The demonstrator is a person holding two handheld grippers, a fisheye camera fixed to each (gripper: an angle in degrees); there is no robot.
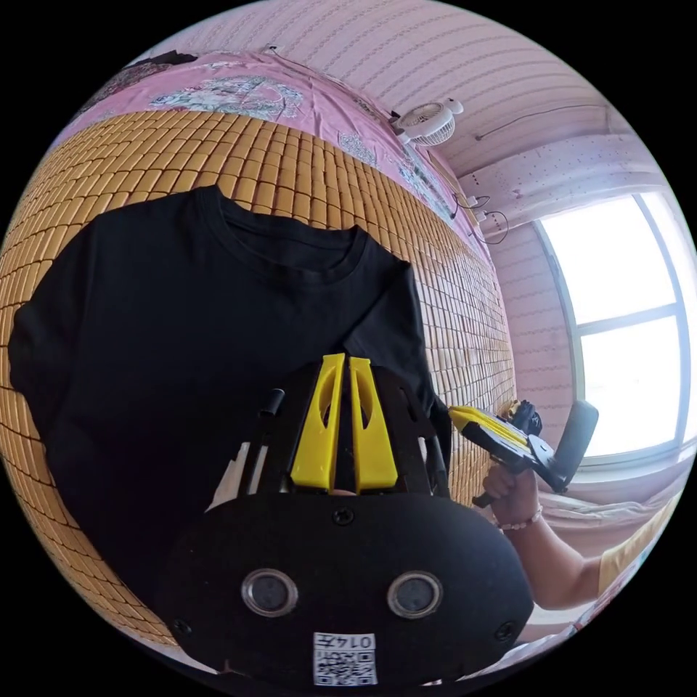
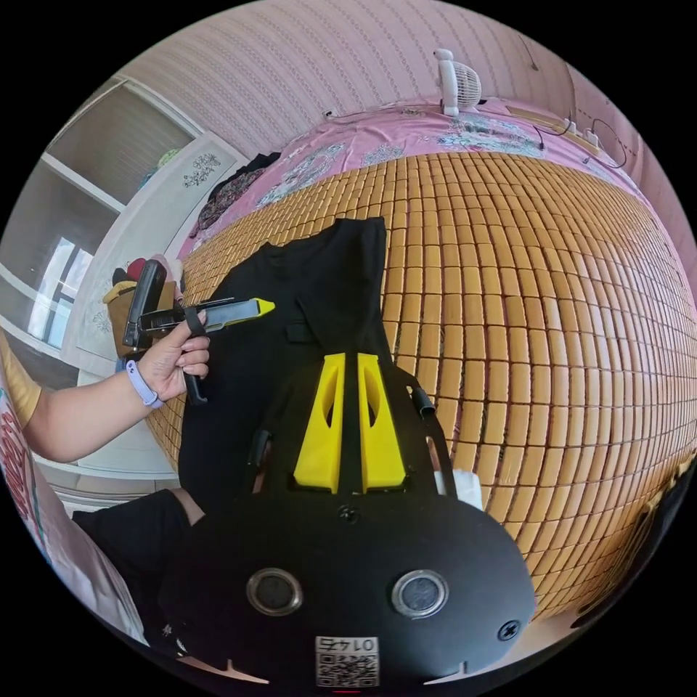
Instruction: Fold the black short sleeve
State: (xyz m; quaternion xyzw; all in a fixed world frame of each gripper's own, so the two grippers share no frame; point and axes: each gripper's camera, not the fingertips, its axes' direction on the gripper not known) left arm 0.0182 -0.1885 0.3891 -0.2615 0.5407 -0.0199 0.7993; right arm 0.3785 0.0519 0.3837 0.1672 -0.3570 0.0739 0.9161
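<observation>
The black short-sleeve shirt (image 1: pixel 181 327) lies spread on the bamboo mat, collar (image 1: pixel 290 247) toward the pink bedding. My left gripper (image 1: pixel 345 359) hovers over its right half, yellow jaws together and nothing visibly between them. In the right gripper view, a hand holds the left gripper (image 2: pixel 270 306) above the shirt (image 2: pixel 312 290). My right gripper (image 2: pixel 351 356) is shut, its tips at the shirt's right edge, where one side looks folded inward. In the left gripper view, the right gripper (image 1: pixel 456 414) sits against that edge; I cannot tell if cloth is pinched.
The bamboo mat (image 2: pixel 544 290) covers the bed, with bare mat to the shirt's right. Pink bedding (image 1: pixel 239 87) and a small white fan (image 1: pixel 428 123) lie at the head. A window (image 1: pixel 632 319) is beside the bed. White shelves (image 2: pixel 109 189) stand on the other side.
</observation>
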